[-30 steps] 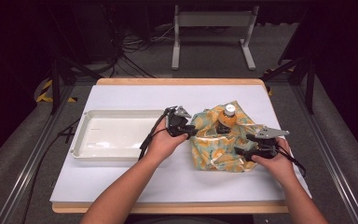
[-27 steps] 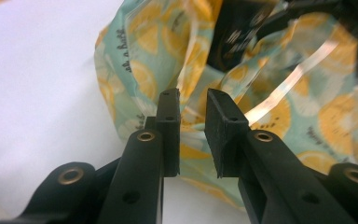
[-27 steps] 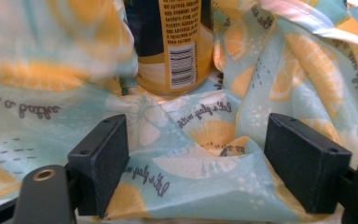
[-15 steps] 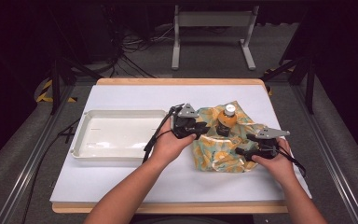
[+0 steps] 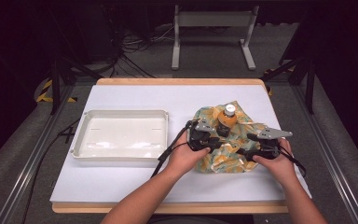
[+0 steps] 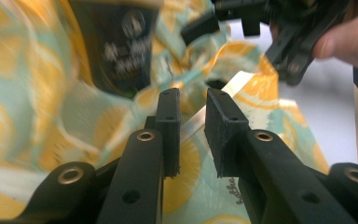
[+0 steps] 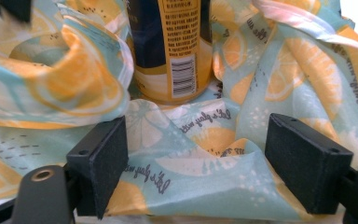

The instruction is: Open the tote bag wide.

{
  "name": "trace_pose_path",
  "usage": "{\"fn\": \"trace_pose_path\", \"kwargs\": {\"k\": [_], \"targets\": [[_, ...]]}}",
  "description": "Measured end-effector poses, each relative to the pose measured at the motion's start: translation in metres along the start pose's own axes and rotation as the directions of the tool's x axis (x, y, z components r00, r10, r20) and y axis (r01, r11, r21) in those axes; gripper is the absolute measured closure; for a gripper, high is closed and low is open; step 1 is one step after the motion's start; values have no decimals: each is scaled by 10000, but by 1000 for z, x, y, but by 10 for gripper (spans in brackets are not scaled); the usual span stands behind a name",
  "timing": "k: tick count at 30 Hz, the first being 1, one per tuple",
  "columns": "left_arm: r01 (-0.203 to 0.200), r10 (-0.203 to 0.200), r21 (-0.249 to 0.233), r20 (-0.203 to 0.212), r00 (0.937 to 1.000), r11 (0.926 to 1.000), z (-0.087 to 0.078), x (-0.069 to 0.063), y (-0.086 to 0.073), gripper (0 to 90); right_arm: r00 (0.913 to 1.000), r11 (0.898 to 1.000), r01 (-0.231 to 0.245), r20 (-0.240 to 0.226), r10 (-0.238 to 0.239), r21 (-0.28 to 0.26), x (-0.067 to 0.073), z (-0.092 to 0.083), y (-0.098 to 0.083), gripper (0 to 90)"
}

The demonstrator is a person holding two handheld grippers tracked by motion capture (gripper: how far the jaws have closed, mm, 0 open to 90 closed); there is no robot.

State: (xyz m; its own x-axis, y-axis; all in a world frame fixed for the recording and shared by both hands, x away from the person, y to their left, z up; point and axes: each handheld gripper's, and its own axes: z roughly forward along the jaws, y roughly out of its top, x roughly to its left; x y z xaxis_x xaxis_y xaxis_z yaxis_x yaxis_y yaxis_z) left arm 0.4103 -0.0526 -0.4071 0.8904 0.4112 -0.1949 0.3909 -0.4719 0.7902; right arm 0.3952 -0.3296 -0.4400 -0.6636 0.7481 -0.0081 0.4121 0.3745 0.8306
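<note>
From above, a person's two hands each hold a set of tongs over a lemon-print cloth (image 5: 223,142) bunched on a white table (image 5: 135,186). An orange drink bottle (image 5: 227,117) with a white cap stands upright in the middle of the cloth, between the two sets of tongs and a little beyond them.

The left tongs (image 5: 213,140) sit at the cloth's left edge, and the right tongs (image 5: 242,151) at its near right part. A shallow white tray (image 5: 81,142) lies well to the left of the left tongs, and nothing is in it.

The left gripper view (image 6: 192,133) adds what the high view cannot: its two black jaws stand nearly together, with a narrow gap and a pale fold of the cloth running just behind that gap. Whether they pinch the fold cannot be told. The bottle's dark label is blurred at upper left, and the other tongs and hand show at upper right.

The right gripper view (image 7: 216,161) shows its jaws wide apart, a raised fold of cloth between them, neither pad pressing on it. The bottle's barcode label stands straight ahead, just beyond.
</note>
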Motion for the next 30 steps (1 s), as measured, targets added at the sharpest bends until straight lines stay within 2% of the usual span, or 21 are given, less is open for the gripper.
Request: {"fn": "trace_pose_path", "kwargs": {"k": [3,9,12,15,17,19,21,22,23,30], "targets": [[224,-223,309,-50,9997,9993,7,3,-9,763,10000,10000,-32,-11,32,3,0,-1,0,214],[320,-311,558,-171,9994,9979,10,6,-15,769,9999,9999,-102,-35,102,76,-1,-2,0,212],[298,-292,484,-137,9995,9984,9,7,-17,763,9999,9999,-164,-35,164,21,0,-4,0,211],[141,-142,215,29,9999,9997,3,6,-17,743,9999,9999,-168,-42,168,-1,-1,-5,0,211],[-199,199,-16,169,9997,9998,-2,4,-15,725,9998,9998,-175,-51,175,-30,-1,-5,0,211],[-659,687,-421,673,9954,9969,-11,2,-13,718,9999,9999,-163,-50,162,-44,-1,-6,0,211],[-977,1047,-773,927,9902,9922,-23,0,-8,652,9999,9999,-144,-52,144,-61,-1,-6,0,211],[-1048,1127,-816,978,9888,9911,-26,-1,-6,603,9999,9999,-122,-50,122,-75,-1,-7,0,211],[-1231,1320,-884,1030,9859,9884,-30,-1,-3,593,9999,9999,-116,-58,116,-87,-2,-7,0,211],[-1575,1749,-1309,1345,9754,9788,-44,-1,18,473,9999,9999,-90,-135,88,-141,-2,-8,-1,211]]}}
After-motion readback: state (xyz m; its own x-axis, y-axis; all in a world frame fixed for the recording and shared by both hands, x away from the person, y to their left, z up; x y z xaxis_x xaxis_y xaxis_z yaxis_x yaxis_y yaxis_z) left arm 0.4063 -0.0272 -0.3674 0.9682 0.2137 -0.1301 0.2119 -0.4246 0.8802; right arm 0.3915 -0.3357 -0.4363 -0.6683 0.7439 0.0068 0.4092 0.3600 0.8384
